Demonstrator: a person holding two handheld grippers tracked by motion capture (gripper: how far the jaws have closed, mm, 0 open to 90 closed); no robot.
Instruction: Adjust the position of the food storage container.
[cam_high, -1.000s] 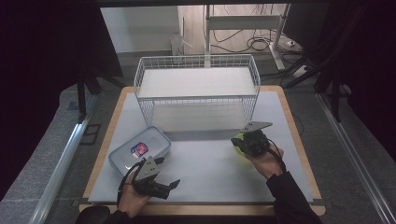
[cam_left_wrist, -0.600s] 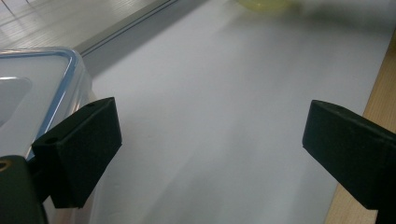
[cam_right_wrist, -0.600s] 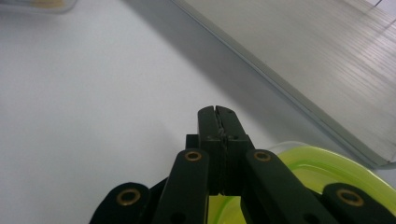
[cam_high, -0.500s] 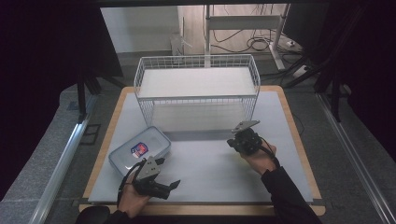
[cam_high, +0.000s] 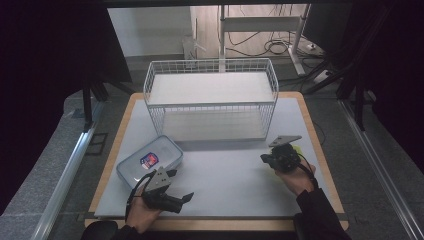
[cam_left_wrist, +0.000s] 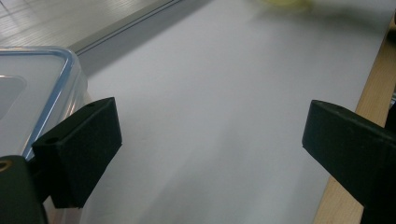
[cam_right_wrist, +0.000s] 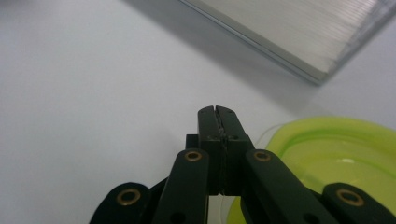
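High view: above the person's side, looking forward and down over the whole table (cam_high: 220, 165).
Gripper views: close, low over that same table.

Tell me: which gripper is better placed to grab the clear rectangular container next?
Left. The left gripper has open jaws and sits right beside the clear container; the right gripper is shut, across the table by the green lid.

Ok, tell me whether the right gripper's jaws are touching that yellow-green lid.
Cannot tell. In the right gripper view the shut right gripper sits just beside the yellow-green lid, its links hiding the near rim.
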